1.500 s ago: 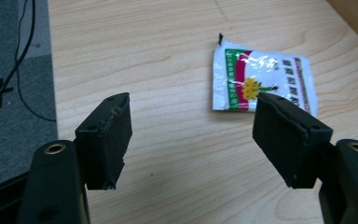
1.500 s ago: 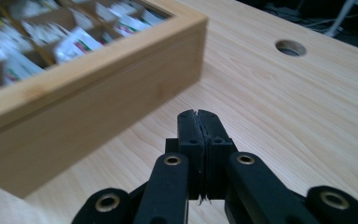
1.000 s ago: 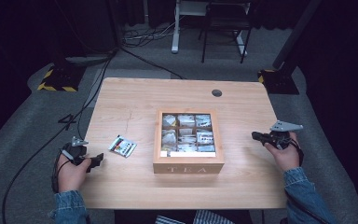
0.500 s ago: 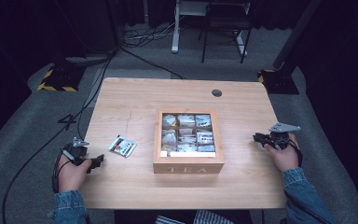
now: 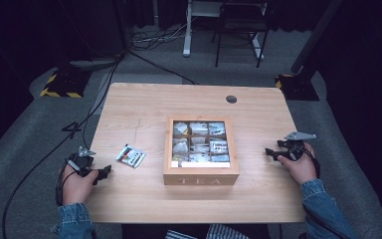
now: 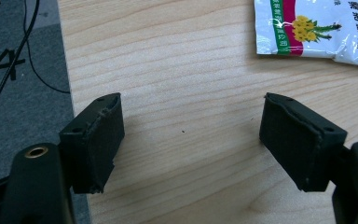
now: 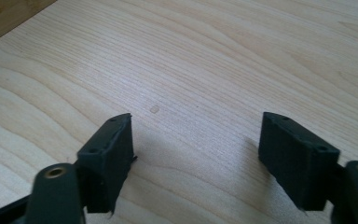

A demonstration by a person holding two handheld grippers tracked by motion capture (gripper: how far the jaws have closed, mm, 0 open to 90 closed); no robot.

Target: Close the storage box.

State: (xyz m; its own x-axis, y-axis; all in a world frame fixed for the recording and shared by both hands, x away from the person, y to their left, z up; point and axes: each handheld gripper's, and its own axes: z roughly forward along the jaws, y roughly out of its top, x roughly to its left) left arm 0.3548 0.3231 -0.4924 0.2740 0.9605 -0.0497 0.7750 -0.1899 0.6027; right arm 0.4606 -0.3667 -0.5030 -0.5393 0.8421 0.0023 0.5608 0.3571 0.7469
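Note:
A wooden tea box (image 5: 201,172) marked TEA stands open at the table's middle, its compartments holding several tea packets. One white packet with a yellow flower print (image 5: 131,156) (image 6: 317,28) lies on the table left of the box. My left gripper (image 5: 104,172) (image 6: 191,135) rests at the table's left front edge, open, nothing between its jaws, the packet a little ahead of it. My right gripper (image 5: 270,153) (image 7: 196,149) is low over bare wood right of the box; its jaws have just been opening and stand wide with nothing between them.
The wooden table (image 5: 144,109) has a round cable hole (image 5: 231,99) at the back right. Grey carpet (image 6: 18,70) with black cables lies past the left edge. Chair and desk legs (image 5: 238,30) stand on the floor behind the table.
My right gripper has sunk slightly toward the table beside the box. The left gripper, the packet and the box have not moved.

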